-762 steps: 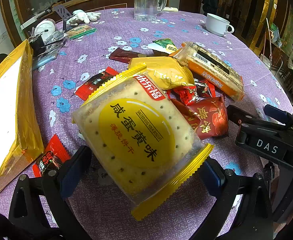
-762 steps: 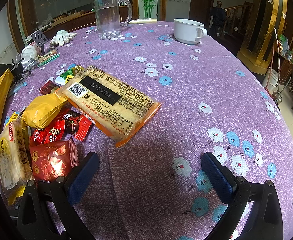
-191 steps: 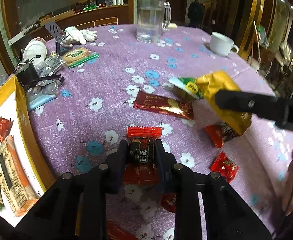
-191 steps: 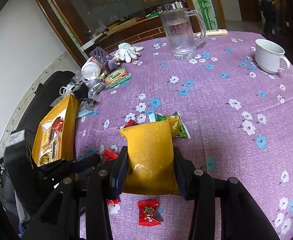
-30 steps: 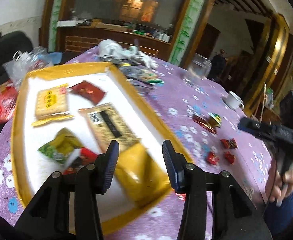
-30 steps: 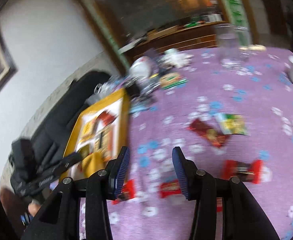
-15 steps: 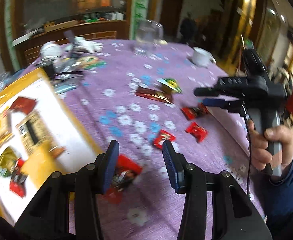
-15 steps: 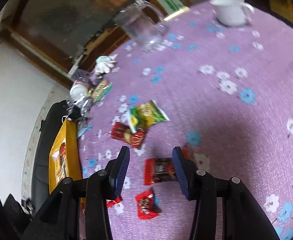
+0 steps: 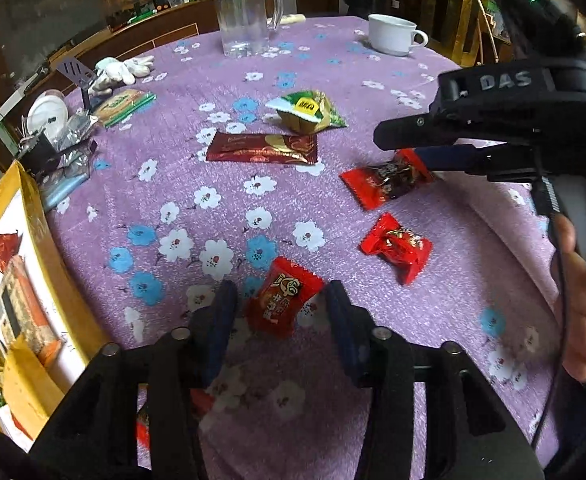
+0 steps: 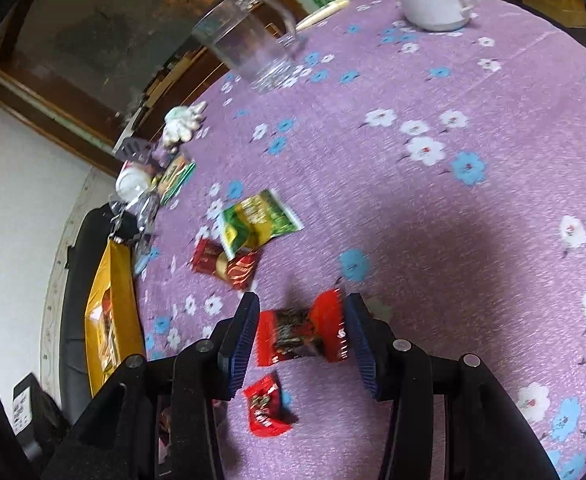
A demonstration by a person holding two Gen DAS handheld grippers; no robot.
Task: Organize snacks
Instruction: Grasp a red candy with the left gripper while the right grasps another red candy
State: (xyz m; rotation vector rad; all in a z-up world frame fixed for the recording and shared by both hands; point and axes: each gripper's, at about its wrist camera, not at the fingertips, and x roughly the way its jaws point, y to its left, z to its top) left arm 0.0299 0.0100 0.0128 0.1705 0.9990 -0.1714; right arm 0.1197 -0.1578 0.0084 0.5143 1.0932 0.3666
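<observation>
blue-padded left gripper (image 9: pixel 279 312) closing around a red candy packet (image 9: pixel 283 298) on the table, pads not touching yet. right gripper (image 10: pixel 301 336) straddles a red-black wrapper (image 10: pixel 303 334), ungripped. light, crinkly, slippery film: pinch mid-body, not the twisted ends.

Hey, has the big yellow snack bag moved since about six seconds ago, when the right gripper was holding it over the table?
Yes. It has left the purple tablecloth and now appears to lie in the yellow tray at the left edge, as a yellow shape near its front corner.
</observation>
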